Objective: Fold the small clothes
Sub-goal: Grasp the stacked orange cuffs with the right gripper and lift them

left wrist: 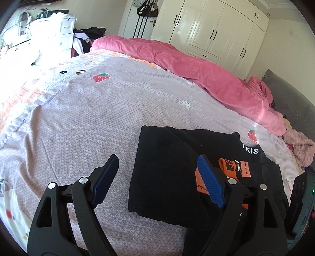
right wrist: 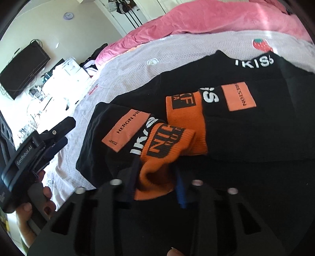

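Black knit w/ orange cuffs: we log a pile of socks (right wrist: 196, 122) on the lilac bed sheet (left wrist: 88, 122), near the bed's right side as the left wrist cam sees it. White "IKIS" lettering and orange "HERON PRESTON" patches show on several.

Right gripper (right wrist: 157, 183): jaws clenched on an orange cuff (right wrist: 163, 149) of one sock; the cuff bunches between the blue pads, rest of the sock trails up onto the pile. We see a fingertip at the bottom edge of that view.

Left gripper (left wrist: 157, 177): jaws released, wide apart, nothing pinched. Its right blue pad (left wrist: 210, 183) sits over the black fabric (left wrist: 161, 173) at the pile's left edge; left pad over bare sheet. Whether the right pad touches cloth, we cannot tell. From the right wrist cam the left gripper (right wrist: 59, 135) shows at far left, just beside the pile, held by a hand (right wrist: 33, 208).

Surroundings: pink duvet (left wrist: 196, 69) bunched along the far side of the bed, white wardrobe (left wrist: 216, 29) behind it, white drawers (left wrist: 53, 33) at far left, strawberry print (left wrist: 101, 77) on the sheet, fluffy pink item (left wrist: 299, 147) at right edge. Wall TV (right wrist: 23, 70) and clock (right wrist: 68, 15) in right cam.
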Demonstrator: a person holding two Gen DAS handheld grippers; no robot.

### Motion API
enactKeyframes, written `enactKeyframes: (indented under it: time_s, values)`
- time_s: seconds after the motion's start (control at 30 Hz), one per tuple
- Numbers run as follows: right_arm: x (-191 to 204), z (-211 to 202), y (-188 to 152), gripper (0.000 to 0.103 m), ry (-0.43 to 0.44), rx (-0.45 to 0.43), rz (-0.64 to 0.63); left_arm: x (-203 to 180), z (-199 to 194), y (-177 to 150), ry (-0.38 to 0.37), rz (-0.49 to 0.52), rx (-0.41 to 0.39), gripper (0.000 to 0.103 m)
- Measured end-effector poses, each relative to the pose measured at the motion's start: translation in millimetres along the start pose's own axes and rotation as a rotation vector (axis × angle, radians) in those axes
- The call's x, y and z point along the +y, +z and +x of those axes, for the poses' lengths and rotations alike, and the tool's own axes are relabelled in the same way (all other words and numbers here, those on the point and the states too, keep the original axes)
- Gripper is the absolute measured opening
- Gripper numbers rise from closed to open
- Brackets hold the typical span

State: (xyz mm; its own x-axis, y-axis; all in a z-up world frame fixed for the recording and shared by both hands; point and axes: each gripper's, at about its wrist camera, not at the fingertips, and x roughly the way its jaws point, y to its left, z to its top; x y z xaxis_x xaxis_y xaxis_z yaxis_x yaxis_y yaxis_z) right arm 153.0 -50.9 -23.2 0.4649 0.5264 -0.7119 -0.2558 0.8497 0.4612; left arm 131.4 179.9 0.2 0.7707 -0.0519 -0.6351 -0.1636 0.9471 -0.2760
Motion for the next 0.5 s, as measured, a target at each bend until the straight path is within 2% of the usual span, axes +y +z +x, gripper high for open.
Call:
enactKeyframes:
  time_s: [0.1,0.3,0.5]
  values:
    - [9,-8,3,0.011,0.002,-0.035,-0.062,2,-1,1,0.003,-0.009,-0.007,0.075]
    - [27,-42,24,0.009,-0.034,-0.145,-0.215,8,-8,4,-0.004,-0.04,-0.041,0.075]
    - [15,-71,50,0.009,-0.119,-0.224,-0.276,4,-6,3,-0.028,-0.04,-0.036,0.075]
